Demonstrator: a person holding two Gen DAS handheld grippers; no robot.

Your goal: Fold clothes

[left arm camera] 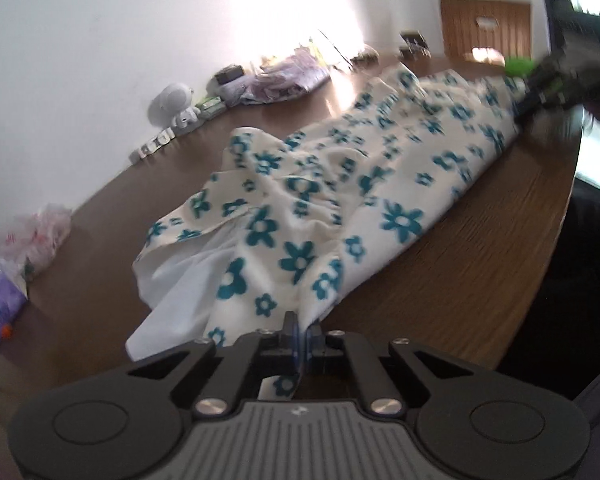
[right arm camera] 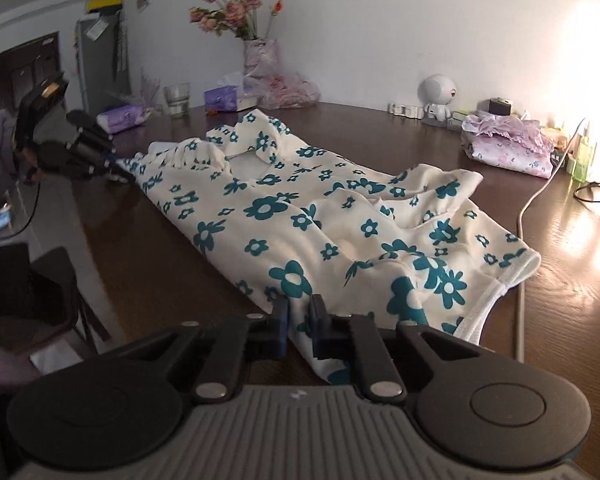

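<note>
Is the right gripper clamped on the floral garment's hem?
Yes: the right gripper has the floral garment pinched between its fingers at the near hem.

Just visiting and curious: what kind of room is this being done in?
Most likely a lived-in home, perhaps a dining room. A floral garment lies on a wooden table, and along the wall stand a vase of flowers, tissue packs and a small white robot-shaped gadget.
</note>
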